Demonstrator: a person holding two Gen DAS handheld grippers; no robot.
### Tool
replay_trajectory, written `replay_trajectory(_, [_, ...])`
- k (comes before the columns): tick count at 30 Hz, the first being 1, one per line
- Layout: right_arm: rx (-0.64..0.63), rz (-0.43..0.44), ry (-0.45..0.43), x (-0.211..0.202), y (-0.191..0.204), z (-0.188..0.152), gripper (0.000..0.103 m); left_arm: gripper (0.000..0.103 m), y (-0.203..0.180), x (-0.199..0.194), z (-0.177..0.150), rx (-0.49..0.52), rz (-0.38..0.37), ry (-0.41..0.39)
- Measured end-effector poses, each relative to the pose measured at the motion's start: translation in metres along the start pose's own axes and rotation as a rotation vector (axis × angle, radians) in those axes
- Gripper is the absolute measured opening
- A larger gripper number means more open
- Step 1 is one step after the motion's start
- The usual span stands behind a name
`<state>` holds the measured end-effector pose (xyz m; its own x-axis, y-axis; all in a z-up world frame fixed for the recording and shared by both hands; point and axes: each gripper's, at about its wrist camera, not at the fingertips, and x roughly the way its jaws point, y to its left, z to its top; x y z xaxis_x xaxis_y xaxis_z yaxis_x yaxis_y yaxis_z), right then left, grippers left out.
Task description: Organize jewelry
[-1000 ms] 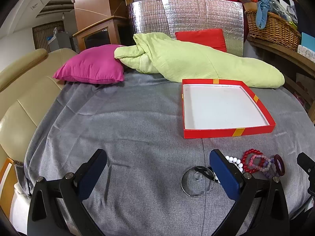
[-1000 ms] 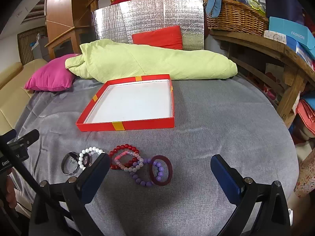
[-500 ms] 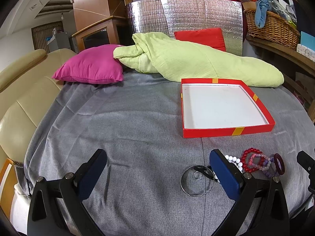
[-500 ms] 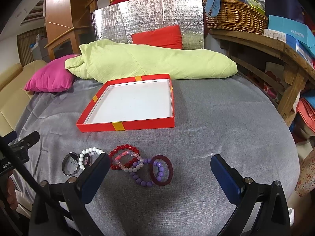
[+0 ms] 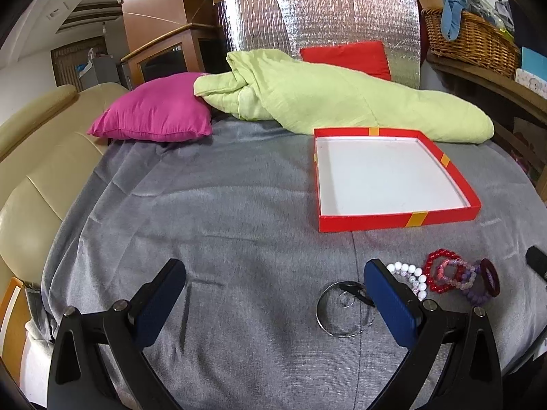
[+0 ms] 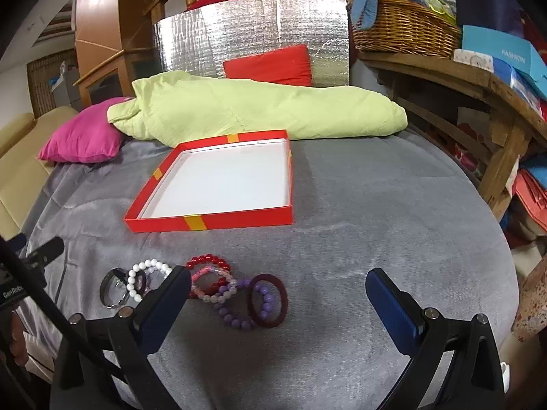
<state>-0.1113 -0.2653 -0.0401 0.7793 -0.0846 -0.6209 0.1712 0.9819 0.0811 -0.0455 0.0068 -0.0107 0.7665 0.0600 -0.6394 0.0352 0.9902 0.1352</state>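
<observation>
Scene: bracelets (image 6: pixel 205 283) are lying in a row on the grey cover (image 6: pixel 359 212), just in front of the empty red tray (image 6: pixel 208 223).
Left gripper (image 5: pixel 273 294): hanging spread wide, holding nothing, near the metal bangle (image 5: pixel 342 314).
Right gripper (image 6: pixel 277 300): gaping too, empty, over the maroon ring (image 6: pixel 267 300).
Handling: beads are looking light, smooth and floppy on elastic; bangle and ring stiff.
Hold: likely pinching across one strand or rim.
</observation>
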Motion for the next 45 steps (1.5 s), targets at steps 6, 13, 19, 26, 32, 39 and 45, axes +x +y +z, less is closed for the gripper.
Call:
replay_trajectory(6, [0.035, -0.003, 0.015, 0.009, -0.027, 0.007, 0.103, 0.103, 0.002, 0.020, -0.001, 0.006, -0.045, 0.059])
replay_trajectory(13, [0.134, 0.095, 0.168, 0.048, -0.062, 0.021, 0.075, 0.103, -0.001, 0.053, -0.007, -0.012, -0.167, 0.218])
replay_trajectory(19, [0.101, 0.224, 0.322, 0.080, -0.045, 0.014, 0.052, 0.089, -0.012, 0.065, -0.014, 0.004, -0.237, 0.291])
replay_trajectory(26, [0.063, 0.275, 0.279, 0.071, -0.029, 0.009, 0.049, 0.058, -0.028, 0.063, -0.016, 0.049, -0.342, 0.308])
replay_trajectory(32, [0.015, 0.330, 0.306, 0.076, -0.014, 0.010, 0.040, 0.058, -0.028, 0.076, -0.014, 0.029, -0.329, 0.344])
replay_trajectory(39, [-0.075, 0.352, 0.370, 0.100, 0.008, 0.011, 0.040, 0.059, -0.021, 0.084, -0.016, 0.000, -0.314, 0.374])
replay_trajectory(45, [-0.180, 0.335, 0.392, 0.112, 0.030, 0.004, 0.013, 0.065, -0.022, 0.085, -0.023, 0.023, -0.349, 0.396])
